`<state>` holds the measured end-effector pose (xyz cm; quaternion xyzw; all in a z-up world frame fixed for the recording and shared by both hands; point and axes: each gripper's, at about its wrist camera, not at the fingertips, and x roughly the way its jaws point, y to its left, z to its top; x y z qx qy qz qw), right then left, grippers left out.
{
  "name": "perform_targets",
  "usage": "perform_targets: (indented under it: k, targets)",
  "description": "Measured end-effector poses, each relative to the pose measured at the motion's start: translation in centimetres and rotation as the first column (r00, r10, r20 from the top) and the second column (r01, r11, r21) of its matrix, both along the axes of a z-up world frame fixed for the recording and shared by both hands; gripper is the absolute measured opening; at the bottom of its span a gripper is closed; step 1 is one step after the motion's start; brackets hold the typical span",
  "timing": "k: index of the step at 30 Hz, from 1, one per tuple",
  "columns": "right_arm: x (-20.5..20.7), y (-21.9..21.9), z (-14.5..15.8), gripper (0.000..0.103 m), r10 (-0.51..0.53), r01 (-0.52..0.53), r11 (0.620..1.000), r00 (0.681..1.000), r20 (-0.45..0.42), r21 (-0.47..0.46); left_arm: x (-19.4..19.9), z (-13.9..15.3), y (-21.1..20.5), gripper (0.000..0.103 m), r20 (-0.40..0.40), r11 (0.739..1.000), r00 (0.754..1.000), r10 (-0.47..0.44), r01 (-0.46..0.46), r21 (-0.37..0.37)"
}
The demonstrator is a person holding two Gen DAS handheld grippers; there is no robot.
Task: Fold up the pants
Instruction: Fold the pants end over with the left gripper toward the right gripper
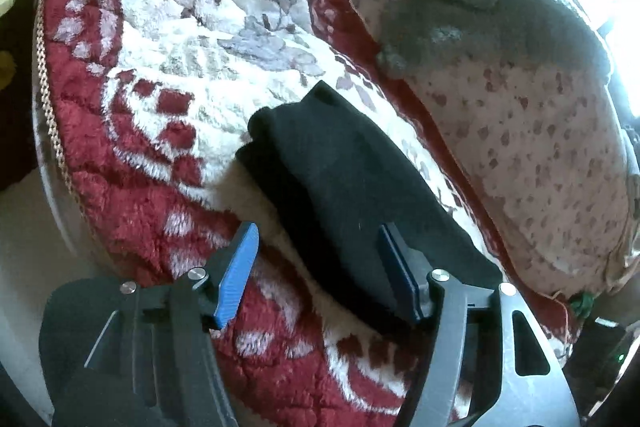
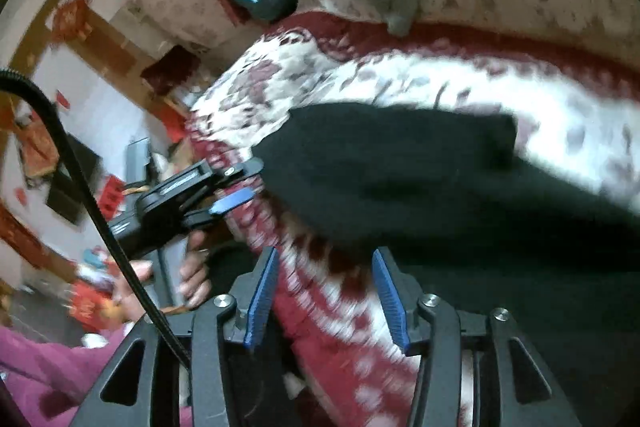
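Pants (image 1: 340,195) are lying in a dark bundle on the red-and-white blanket (image 1: 132,39); you are holding both the left gripper (image 1: 316,267) and the right gripper (image 2: 324,295) wide, gripping nothing. Folding is looking nearly finished; next you're probably squaring an edge. Only the right view is showing your left hand (image 2: 194,267).

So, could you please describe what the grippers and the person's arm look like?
Both the left gripper and right gripper have black angular frames, silver pivot bolts and ribbed blue pads on their fingers. A black ribbed cable crosses the right wrist view, above a magenta sleeve.
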<state>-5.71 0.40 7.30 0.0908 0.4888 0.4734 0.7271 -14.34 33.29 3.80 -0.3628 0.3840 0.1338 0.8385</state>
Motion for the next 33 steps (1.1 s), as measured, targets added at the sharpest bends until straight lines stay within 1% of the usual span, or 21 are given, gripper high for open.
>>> perform_targets:
  k: [2,4,6,8,11,12,14,15,16,17,18,19,20,21,22,23,25,28,30,32,33]
  targets:
    - [1.4,-0.1,0.4,0.050,-0.053,0.059,0.996,0.995,0.084,-0.066,0.6,-0.3,0.3,0.062,-0.019,1.000,1.000,0.007,-0.007,0.003]
    - [3.2,-1.0,0.2,0.051,-0.120,0.129,0.988,0.988,0.099,-0.090,1.2,-1.0,0.6,0.062,-0.044,1.000,0.999,0.006,-0.006,-0.002]
    - [5.2,-2.0,-0.5,0.052,-0.171,0.178,0.979,0.983,0.073,-0.101,1.8,-1.6,0.8,0.062,-0.064,1.000,0.998,0.012,-0.012,-0.005]
    - [7.4,-2.6,-1.8,0.053,-0.200,0.201,0.973,0.980,0.026,-0.115,2.1,-2.1,0.8,0.062,-0.071,1.000,0.997,0.012,-0.013,-0.009]
    - [9.9,-2.6,-3.5,0.053,-0.213,0.207,0.973,0.976,-0.046,-0.104,3.0,-2.1,0.5,0.063,-0.073,1.000,0.997,0.015,-0.014,0.012]
    - [10.4,-2.4,-3.8,0.053,-0.213,0.207,0.973,0.975,-0.062,-0.098,3.3,-2.2,0.6,0.066,-0.077,1.000,0.997,0.016,-0.015,0.013]
    - [11.3,-1.5,-4.6,0.053,-0.174,0.169,0.984,0.978,-0.113,-0.051,3.9,-2.3,0.6,0.067,-0.077,1.000,0.997,0.021,-0.020,0.011]
    - [11.3,-1.0,-4.8,0.051,-0.160,0.156,0.987,0.981,-0.111,-0.046,4.2,-2.4,0.6,0.067,-0.078,1.000,0.997,0.027,-0.026,0.016]
    - [11.3,-0.6,-4.9,0.039,-0.151,0.146,0.987,0.985,-0.086,-0.063,4.4,-2.4,0.7,0.067,-0.076,0.999,0.997,0.033,-0.032,0.018]
    - [11.2,-0.3,-4.9,0.030,-0.149,0.144,0.986,0.988,-0.051,-0.085,4.5,-2.4,0.7,0.067,-0.072,0.999,0.997,0.040,-0.038,0.019]
    - [11.2,-0.1,-4.9,0.029,-0.150,0.146,0.985,0.988,-0.031,-0.092,4.6,-2.5,0.8,0.063,-0.068,0.999,0.997,0.046,-0.045,0.023]
    - [11.2,-0.3,-4.8,0.023,-0.152,0.150,0.986,0.988,-0.022,-0.079,4.8,-2.4,0.8,0.056,-0.071,0.998,0.996,0.050,-0.047,0.041]
    - [11.2,-0.5,-4.6,0.020,-0.158,0.157,0.986,0.987,-0.019,-0.063,4.9,-2.1,0.8,0.041,-0.071,0.998,0.997,0.043,-0.039,0.059]
    - [11.1,-1.0,-4.3,0.018,-0.172,0.171,0.984,0.985,-0.008,-0.045,5.1,-1.6,0.7,0.032,-0.060,0.997,0.998,0.021,-0.017,0.073]
    - [11.1,-1.4,-4.0,0.013,-0.189,0.189,0.982,0.982,0.008,-0.028,5.2,-1.2,0.8,0.029,-0.054,0.996,0.998,0.013,-0.008,0.086]
    - [11.0,-1.7,-3.6,0.011,-0.201,0.201,0.979,0.979,0.024,-0.010,5.2,-0.7,0.8,0.025,-0.043,0.995,0.999,0.004,0.000,0.099]
    - [11.1,-1.9,-3.4,0.011,-0.207,0.207,0.978,0.978,0.023,0.009,5.1,0.3,0.7,0.022,-0.013,0.990,1.000,-0.010,0.012,0.139]
    - [11.0,-1.1,-3.4,0.011,-0.206,0.209,0.977,0.977,0.061,-0.046,5.1,0.7,0.4,0.021,0.005,0.980,1.000,-0.025,0.023,0.199]
    - [11.1,-0.6,-3.5,0.011,-0.211,0.216,0.974,0.975,0.070,-0.070,5.2,0.1,0.3,0.020,-0.009,0.973,1.000,-0.024,0.025,0.229]
    - [11.2,-0.4,-3.9,0.011,-0.216,0.223,0.970,0.973,0.074,-0.097,5.4,-1.0,0.3,0.020,-0.046,0.974,0.999,-0.015,0.025,0.225]
    - [11.2,-0.3,-4.1,0.011,-0.215,0.222,0.969,0.974,0.076,-0.105,5.4,-1.6,0.5,0.021,-0.065,0.977,0.998,-0.010,0.023,0.210]
